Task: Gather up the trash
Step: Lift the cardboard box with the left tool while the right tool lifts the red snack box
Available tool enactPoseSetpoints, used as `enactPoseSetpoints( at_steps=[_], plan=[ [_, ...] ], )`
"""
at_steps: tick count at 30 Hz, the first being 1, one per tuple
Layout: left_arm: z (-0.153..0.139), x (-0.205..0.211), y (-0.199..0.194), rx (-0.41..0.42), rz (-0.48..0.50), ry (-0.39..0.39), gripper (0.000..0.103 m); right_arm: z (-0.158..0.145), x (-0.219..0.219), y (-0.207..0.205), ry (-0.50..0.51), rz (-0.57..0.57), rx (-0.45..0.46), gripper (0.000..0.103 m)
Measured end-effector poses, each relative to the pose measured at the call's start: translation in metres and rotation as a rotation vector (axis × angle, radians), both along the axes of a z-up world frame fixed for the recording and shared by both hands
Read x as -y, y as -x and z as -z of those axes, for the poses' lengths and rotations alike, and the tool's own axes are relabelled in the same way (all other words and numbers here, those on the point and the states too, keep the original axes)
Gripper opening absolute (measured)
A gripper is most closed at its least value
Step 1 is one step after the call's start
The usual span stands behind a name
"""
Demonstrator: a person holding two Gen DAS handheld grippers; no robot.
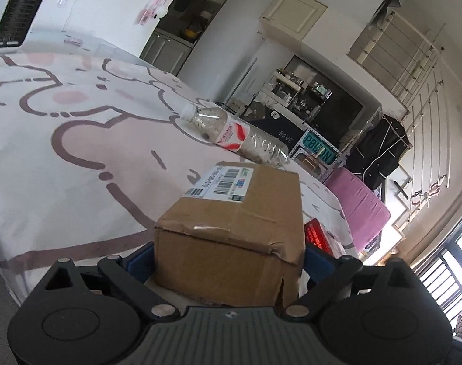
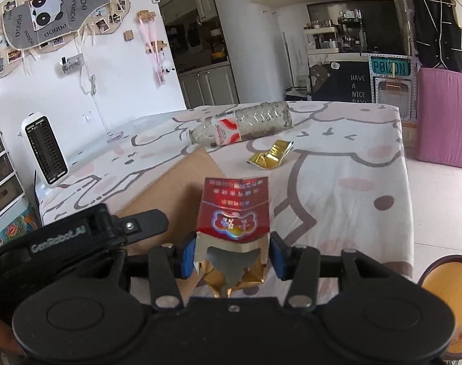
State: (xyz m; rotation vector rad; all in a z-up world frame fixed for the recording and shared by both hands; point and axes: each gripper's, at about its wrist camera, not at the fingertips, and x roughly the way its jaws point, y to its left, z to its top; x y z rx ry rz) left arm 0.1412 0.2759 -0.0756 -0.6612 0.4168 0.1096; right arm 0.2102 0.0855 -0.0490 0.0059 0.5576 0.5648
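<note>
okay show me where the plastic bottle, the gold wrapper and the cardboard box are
plastic bottle (image 2: 240,126), right wrist view, on its red and white label.
gold wrapper (image 2: 270,155), right wrist view, on its crumpled middle.
cardboard box (image 1: 231,228), left wrist view, on its top face.

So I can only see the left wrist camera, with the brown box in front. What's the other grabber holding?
Observer: The right gripper is shut on a red cigarette pack, torn open at the near end with gold foil showing.
Operator: Is there more trash on the bed that I can't see?
Observer: Yes, a crumpled gold wrapper lies on the bedspread, nearer than the plastic bottle and apart from it.
Operator: Is there a bin anywhere?
Observer: I can't say for sure. A round orange thing shows at the lower right edge of the right wrist view, cut off by the frame.
</note>
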Motion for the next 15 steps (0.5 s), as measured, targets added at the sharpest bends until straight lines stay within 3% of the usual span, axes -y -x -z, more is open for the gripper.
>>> enactPoseSetpoints(
  at_steps=[4, 8, 15],
  plan=[
    [0.000, 0.002, -0.006, 0.013, -0.020, -0.026, 0.100, 0.004, -0.006, -0.001, 0.012, 0.001, 0.001, 0.049],
    [-0.004, 0.005, -0.007, 0.037, -0.032, -0.077, 0.091, 0.007, -0.007, -0.003, 0.019, 0.007, -0.009, 0.049],
    [-0.021, 0.013, 0.004, 0.078, -0.037, -0.149, 0.090, -0.002, 0.000, 0.000, 0.014, 0.026, 0.001, 0.049]
  ],
)
